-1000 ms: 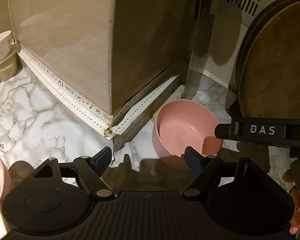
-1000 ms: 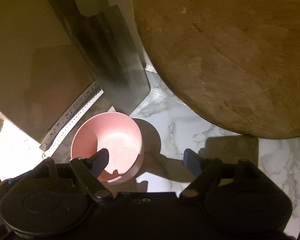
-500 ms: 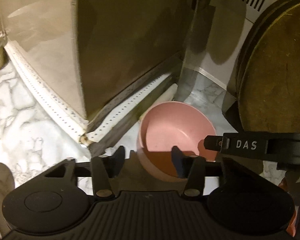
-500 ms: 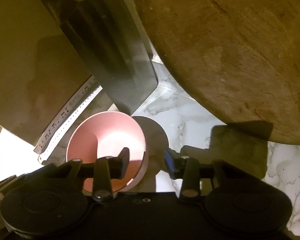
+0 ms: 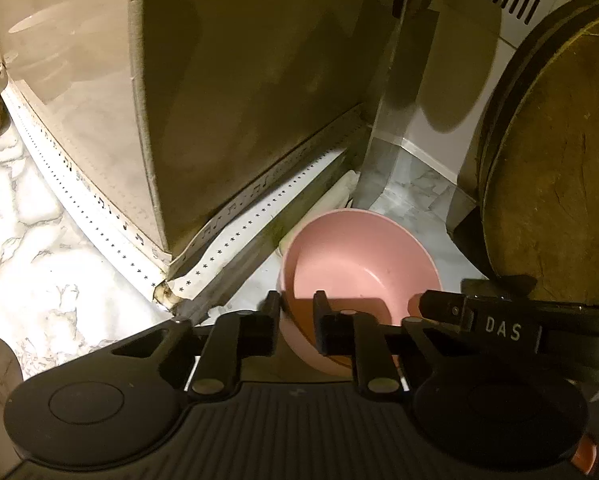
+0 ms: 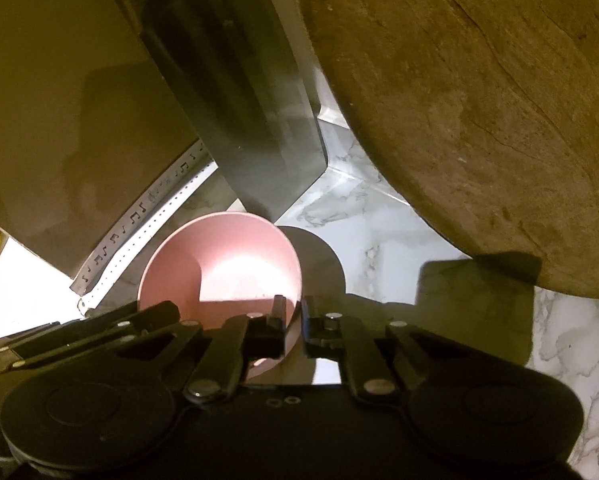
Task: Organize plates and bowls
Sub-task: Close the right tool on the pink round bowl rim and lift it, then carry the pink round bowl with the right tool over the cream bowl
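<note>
Both grippers' jaws just closed on round pink plastic bowl rim — left gripper near wall, right gripper opposite (pads straddle rim). Lift level, both hands in sync, clear of wooden board.

Both the left gripper and the right gripper close from wide open onto opposite rims of the pink bowl, each having edged nearer.

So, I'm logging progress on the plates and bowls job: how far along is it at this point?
Early. Nothing here looks put away yet. In hand: the pink bowl sits on the marble counter, with the left gripper and right gripper just closed on opposite sides of its rim, a finger either side of the wall. Left: lifting it and placing it. No plates show; only a round wooden board leans nearby.
</note>
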Demonstrator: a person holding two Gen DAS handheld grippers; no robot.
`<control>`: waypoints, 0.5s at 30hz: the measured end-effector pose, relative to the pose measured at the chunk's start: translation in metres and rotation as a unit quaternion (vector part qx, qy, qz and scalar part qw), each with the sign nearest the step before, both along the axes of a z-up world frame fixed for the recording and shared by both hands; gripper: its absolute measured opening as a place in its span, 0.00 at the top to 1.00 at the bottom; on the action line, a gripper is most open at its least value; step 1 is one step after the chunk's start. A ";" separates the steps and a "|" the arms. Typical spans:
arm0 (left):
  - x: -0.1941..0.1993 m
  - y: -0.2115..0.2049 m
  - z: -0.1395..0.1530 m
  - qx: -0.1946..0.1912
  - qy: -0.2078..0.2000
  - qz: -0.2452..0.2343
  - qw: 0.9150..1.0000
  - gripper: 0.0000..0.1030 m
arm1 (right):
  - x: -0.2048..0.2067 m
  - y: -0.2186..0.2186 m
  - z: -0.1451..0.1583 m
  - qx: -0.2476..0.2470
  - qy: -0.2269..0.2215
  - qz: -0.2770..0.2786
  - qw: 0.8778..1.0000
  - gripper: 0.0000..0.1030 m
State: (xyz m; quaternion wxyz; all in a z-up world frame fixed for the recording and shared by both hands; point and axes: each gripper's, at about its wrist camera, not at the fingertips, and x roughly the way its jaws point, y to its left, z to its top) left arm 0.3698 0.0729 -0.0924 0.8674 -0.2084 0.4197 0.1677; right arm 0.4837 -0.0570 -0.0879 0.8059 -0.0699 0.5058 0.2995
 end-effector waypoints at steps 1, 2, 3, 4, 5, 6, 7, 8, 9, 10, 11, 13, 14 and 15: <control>-0.002 0.001 0.001 -0.002 0.001 0.000 1.000 0.86 | -0.001 0.000 0.000 -0.001 -0.001 -0.001 1.000 0.94; -0.003 0.001 0.002 -0.002 0.001 -0.001 1.000 0.86 | -0.002 0.000 0.000 -0.001 -0.002 -0.002 1.000 0.94; -0.004 0.001 0.002 -0.001 0.002 -0.002 1.000 0.86 | -0.002 -0.001 0.001 0.000 -0.001 -0.003 1.000 0.94; -0.005 0.001 0.003 -0.001 0.003 -0.003 1.000 0.86 | -0.004 -0.002 0.001 0.000 -0.001 -0.002 1.000 0.94; -0.007 0.000 0.004 -0.002 0.004 -0.003 1.000 0.86 | -0.006 -0.002 0.002 0.000 -0.001 -0.002 1.000 0.94; -0.008 0.000 0.004 -0.003 0.004 -0.004 1.000 0.86 | -0.007 -0.002 0.003 0.000 -0.002 -0.001 1.000 0.94; -0.010 0.000 0.005 -0.004 0.004 -0.005 1.000 0.86 | -0.009 -0.003 0.004 0.000 -0.003 0.000 1.000 0.94; -0.015 -0.001 0.008 -0.004 0.004 -0.007 1.000 0.86 | -0.012 -0.003 0.005 0.000 -0.005 0.001 1.000 0.94; -0.016 -0.002 0.010 -0.004 0.005 -0.010 1.000 0.86 | -0.015 -0.005 0.007 0.000 -0.007 0.002 1.000 0.94; -0.018 -0.002 0.011 -0.003 0.004 -0.013 1.000 0.86 | -0.017 -0.006 0.008 0.000 -0.007 0.002 1.000 0.93; -0.020 -0.003 0.013 -0.004 0.003 -0.015 1.000 0.86 | -0.020 -0.008 0.010 0.002 -0.006 0.002 1.000 0.93; -0.027 -0.006 0.019 -0.002 -0.001 -0.021 1.000 0.86 | -0.026 -0.012 0.014 0.005 -0.005 -0.001 1.000 0.93; -0.030 -0.008 0.022 -0.001 -0.003 -0.024 1.000 0.86 | -0.029 -0.014 0.016 0.005 -0.006 -0.002 1.000 0.93; -0.033 -0.009 0.025 -0.001 -0.005 -0.027 1.000 0.86 | -0.033 -0.017 0.019 0.006 -0.006 -0.003 1.000 0.93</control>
